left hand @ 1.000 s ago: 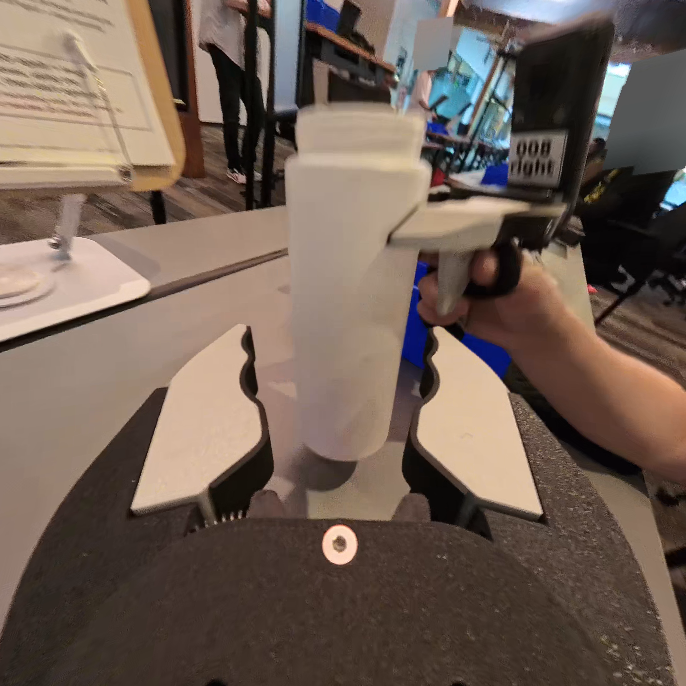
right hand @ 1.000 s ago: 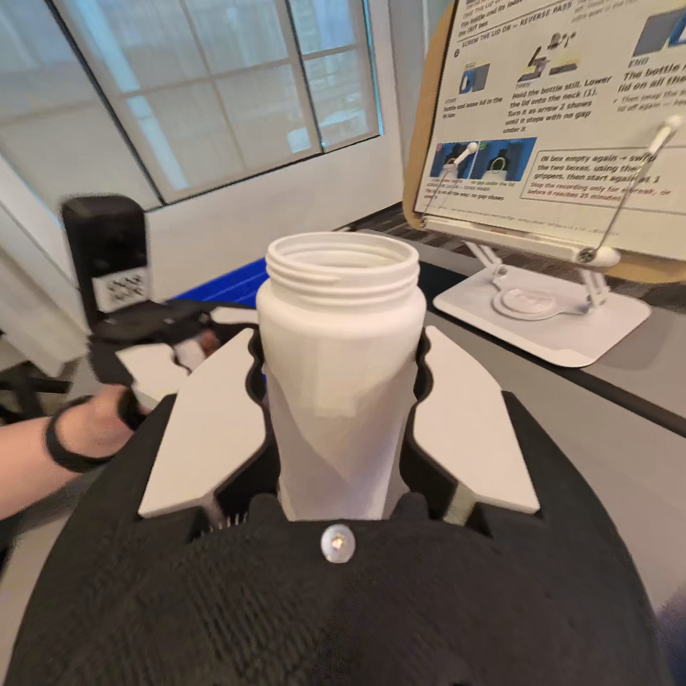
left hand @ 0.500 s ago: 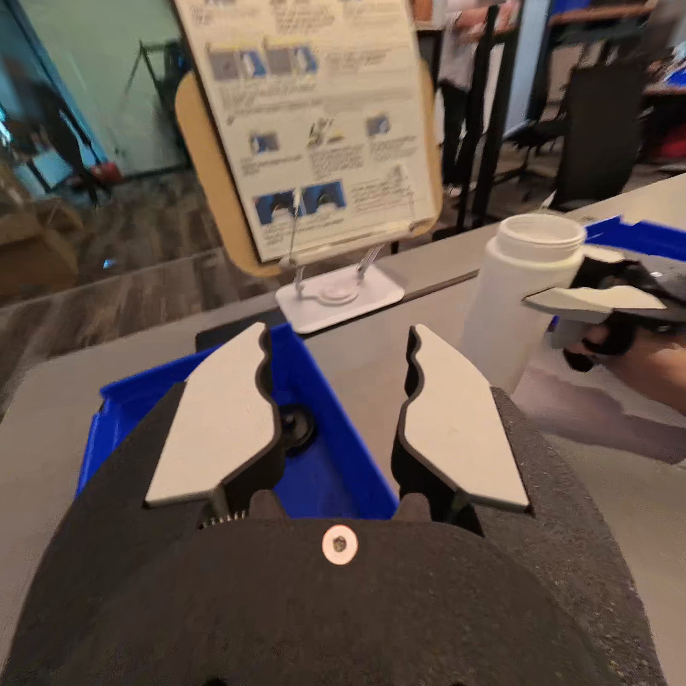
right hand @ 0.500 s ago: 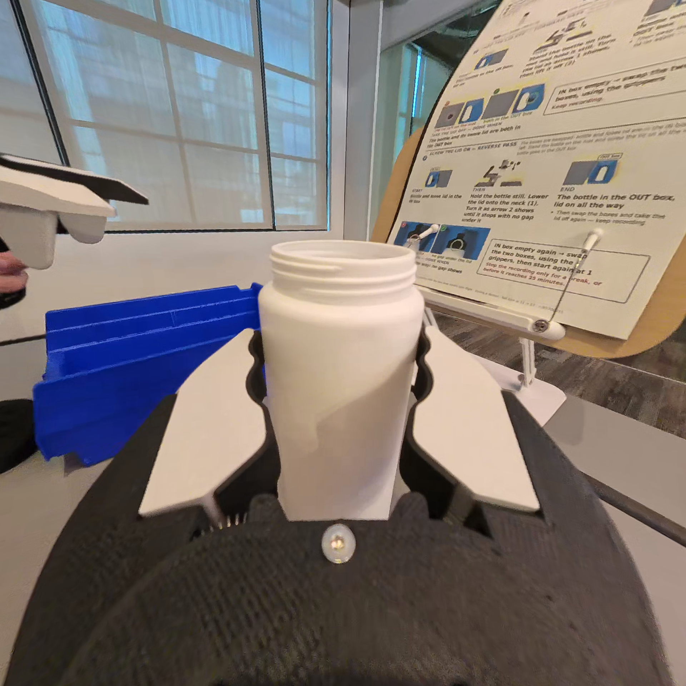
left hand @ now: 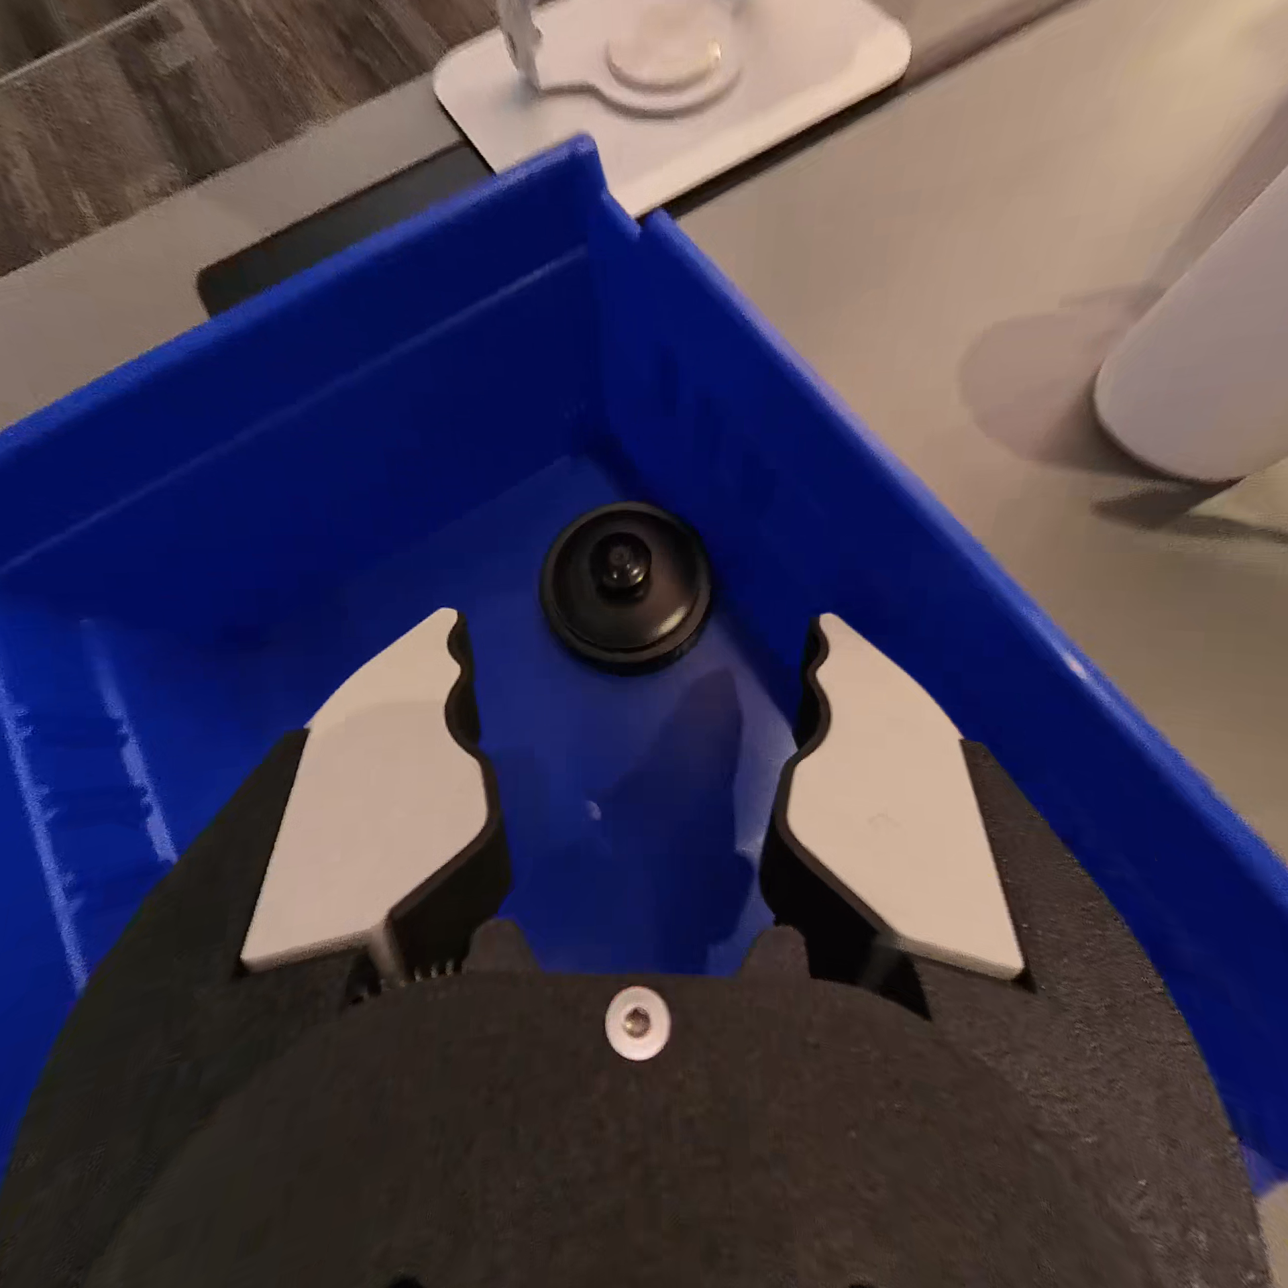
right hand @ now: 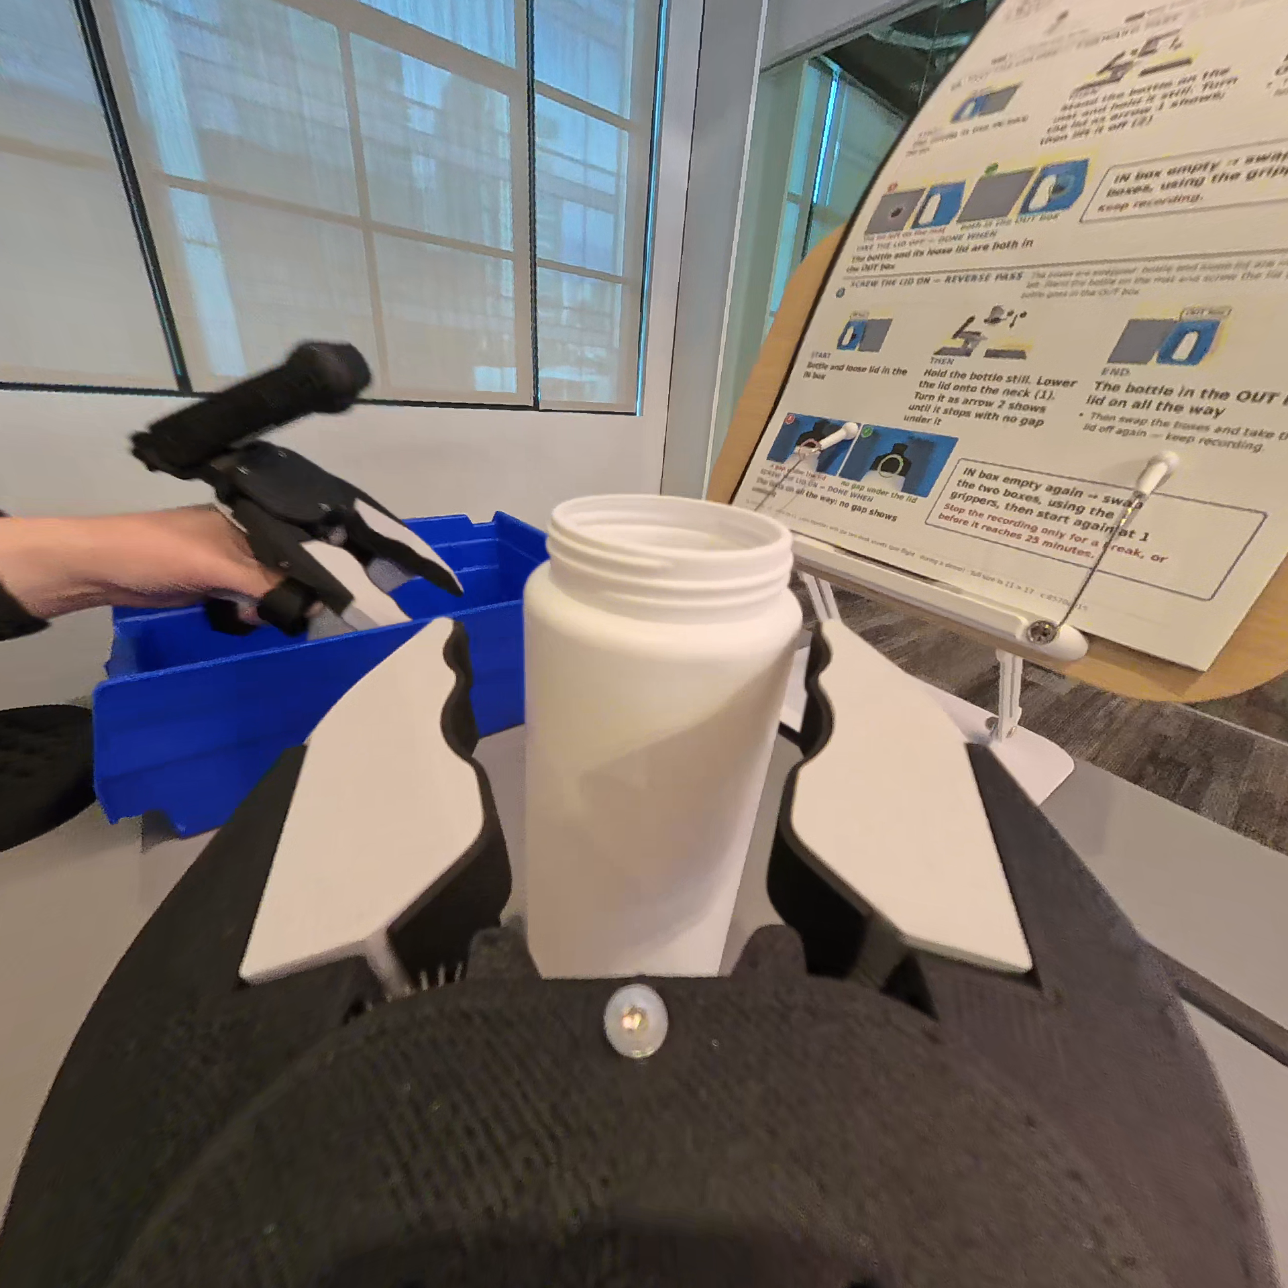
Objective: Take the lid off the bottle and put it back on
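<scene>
- White bottle [right hand: 658,732] stands upright and open, threaded neck bare. Its black lid [left hand: 625,587] lies in the blue bin's [left hand: 801,446] far corner, at 12 o'clock from the left gripper [left hand: 631,645].
- Left fingers are spread wide, grasping nothing, just short of the lid.
- Right gripper [right hand: 638,645] is clenched on the bottle's body.
- Bottle base is hidden behind the gripper, so can't see whether it touches the surface [right hand: 90,906].

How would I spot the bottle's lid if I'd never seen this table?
Find the blue bin on the grey table. Look into its far right corner, just ahead of the open left tool. The lid lies there: a small round black disc with a knob in its middle, the only thing visible in the bin.
</scene>
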A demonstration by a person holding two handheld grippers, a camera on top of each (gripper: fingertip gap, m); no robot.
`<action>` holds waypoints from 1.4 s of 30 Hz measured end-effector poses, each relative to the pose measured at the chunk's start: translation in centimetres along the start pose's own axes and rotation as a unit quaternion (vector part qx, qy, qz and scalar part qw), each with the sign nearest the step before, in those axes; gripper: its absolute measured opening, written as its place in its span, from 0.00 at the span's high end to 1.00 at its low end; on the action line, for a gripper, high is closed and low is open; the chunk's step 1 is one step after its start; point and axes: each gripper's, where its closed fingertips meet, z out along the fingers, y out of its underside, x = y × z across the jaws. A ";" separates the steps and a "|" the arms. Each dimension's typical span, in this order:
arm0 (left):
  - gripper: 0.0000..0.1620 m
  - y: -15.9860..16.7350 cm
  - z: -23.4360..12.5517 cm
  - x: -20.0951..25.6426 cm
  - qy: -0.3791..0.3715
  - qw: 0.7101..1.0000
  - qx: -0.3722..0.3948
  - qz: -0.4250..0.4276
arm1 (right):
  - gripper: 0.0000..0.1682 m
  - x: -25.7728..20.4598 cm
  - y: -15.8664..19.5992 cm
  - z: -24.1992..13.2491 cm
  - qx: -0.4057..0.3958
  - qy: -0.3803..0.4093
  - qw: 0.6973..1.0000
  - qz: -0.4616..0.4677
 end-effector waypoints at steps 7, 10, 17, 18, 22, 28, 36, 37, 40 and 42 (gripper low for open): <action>0.46 1.3 3.8 -0.6 0.038 0.996 -0.042 0.064 | 0.42 -1.4 -3.7 -1.7 0.024 -0.007 0.999 -0.032; 0.46 1.9 4.9 -0.6 0.067 0.995 -0.049 0.051 | 0.42 -2.0 -6.3 -2.5 0.047 -0.015 0.998 -0.036; 0.53 2.7 6.4 -0.5 0.091 0.994 -0.052 0.040 | 0.42 -2.1 -9.8 -4.1 0.067 -0.020 0.996 -0.053; 0.56 2.6 6.4 -0.4 0.093 0.994 -0.050 0.041 | 0.42 -1.9 -10.1 -4.3 0.068 -0.017 0.996 -0.056; 0.56 2.7 6.3 -0.6 0.088 0.993 -0.062 0.041 | 0.42 -0.8 -10.7 -4.9 0.070 -0.004 0.996 -0.056; 0.56 0.6 3.8 -1.8 0.055 0.998 -0.030 0.028 | 0.42 0.2 -11.1 -5.4 0.066 -0.003 0.996 -0.052; 0.56 -5.7 -5.4 0.3 0.067 0.991 0.047 0.107 | 0.47 -2.3 -9.1 -5.3 -0.018 -0.104 0.987 -0.121; 0.56 -6.5 -6.5 1.6 0.074 0.987 0.053 0.131 | 0.48 -2.9 -8.8 -5.4 -0.026 -0.123 0.984 -0.126; 0.56 -8.2 -8.5 6.3 0.099 0.970 0.048 0.215 | 0.53 -4.8 -7.9 -5.6 -0.042 -0.172 0.974 -0.144; 0.56 -8.6 -8.9 9.5 0.114 0.957 0.037 0.265 | 0.55 -5.9 -7.5 -5.6 -0.051 -0.191 0.968 -0.156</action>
